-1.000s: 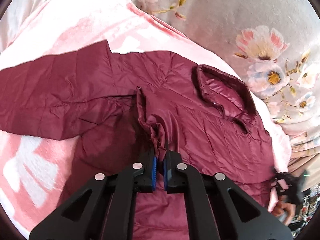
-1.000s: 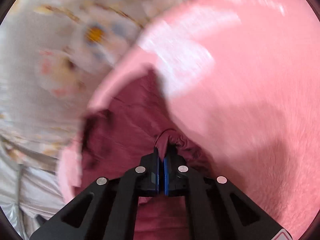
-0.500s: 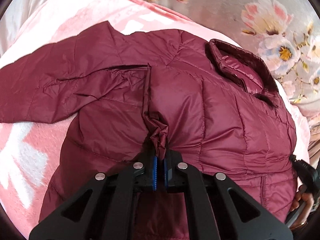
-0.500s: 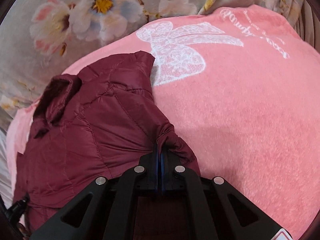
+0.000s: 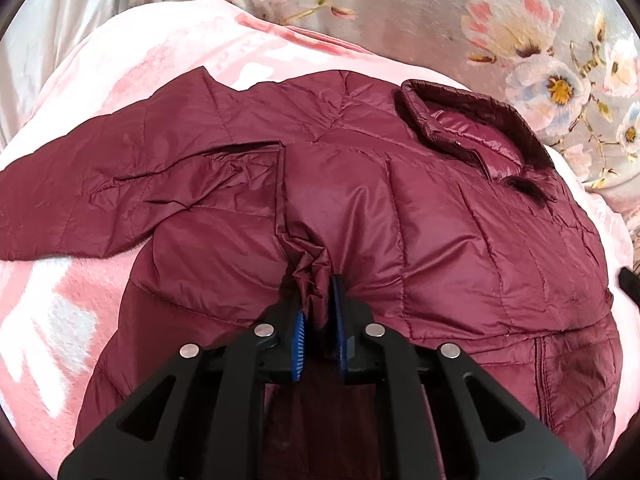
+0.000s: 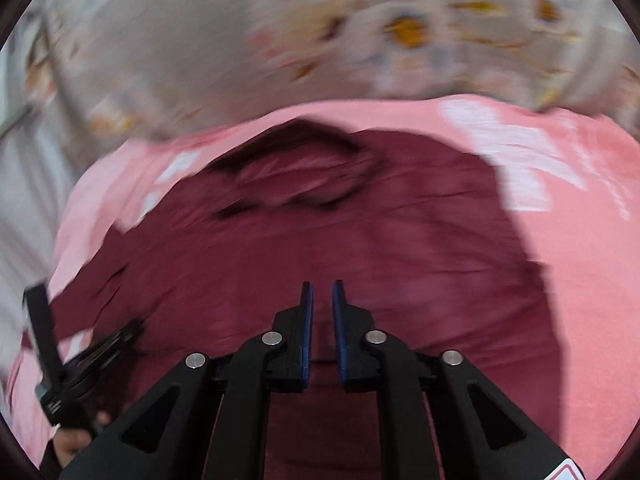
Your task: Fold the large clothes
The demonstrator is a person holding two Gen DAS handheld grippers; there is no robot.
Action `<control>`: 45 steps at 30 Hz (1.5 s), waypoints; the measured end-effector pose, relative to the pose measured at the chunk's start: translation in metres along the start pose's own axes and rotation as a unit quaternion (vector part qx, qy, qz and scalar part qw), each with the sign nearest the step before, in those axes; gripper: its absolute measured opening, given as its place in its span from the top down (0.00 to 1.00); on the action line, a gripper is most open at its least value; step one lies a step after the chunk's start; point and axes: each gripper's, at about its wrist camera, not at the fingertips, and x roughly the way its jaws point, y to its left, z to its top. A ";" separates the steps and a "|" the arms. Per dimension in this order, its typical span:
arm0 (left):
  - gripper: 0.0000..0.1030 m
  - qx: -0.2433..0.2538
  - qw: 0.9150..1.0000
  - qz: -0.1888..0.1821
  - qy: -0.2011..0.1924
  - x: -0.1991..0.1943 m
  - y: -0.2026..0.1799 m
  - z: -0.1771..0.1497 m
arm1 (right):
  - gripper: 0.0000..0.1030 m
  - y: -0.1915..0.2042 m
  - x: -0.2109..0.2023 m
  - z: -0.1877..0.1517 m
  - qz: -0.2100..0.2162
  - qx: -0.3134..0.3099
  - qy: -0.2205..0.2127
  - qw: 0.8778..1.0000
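Across the far side of both views, a grey floral bedspread (image 5: 420,12) forms the backdrop, and on it lies a pink blanket (image 5: 132,64) with white patterning. Spread flat on the blanket is the maroon quilted jacket (image 5: 440,216), its collar (image 5: 476,120) toward the far right in the left wrist view and one sleeve (image 5: 100,184) extended to the left; the near panel is folded over the body. At the near centre, the left gripper (image 5: 318,312) has a bunched ridge of jacket fabric between its blue pads (image 5: 298,344), and its jaws are opening, the fabric barely pinched. In the blurred right wrist view, the right gripper (image 6: 322,312) hangs above the jacket's middle; its jaws are opening with a narrow gap and nothing between them. The other gripper and a person's hand (image 6: 68,444) appear at the near left edge.
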 end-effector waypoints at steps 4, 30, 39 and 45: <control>0.89 -0.007 1.000 -0.008 -0.001 0.000 0.003 0.000 | 0.94 0.037 0.039 -0.011 0.003 -0.050 0.044 0.998; 0.82 -0.093 0.993 -0.076 -0.009 -0.017 0.036 -0.004 | 0.96 0.053 0.066 -0.043 -0.051 -0.104 0.041 0.992; 0.34 -0.267 0.959 0.047 -0.083 -0.122 0.218 -0.013 | 0.65 0.047 0.009 -0.059 -0.002 -0.057 0.026 0.998; 0.34 -0.421 0.895 0.107 -0.098 -0.141 0.356 -0.017 | 0.59 0.053 -0.019 -0.098 0.015 -0.078 0.044 0.996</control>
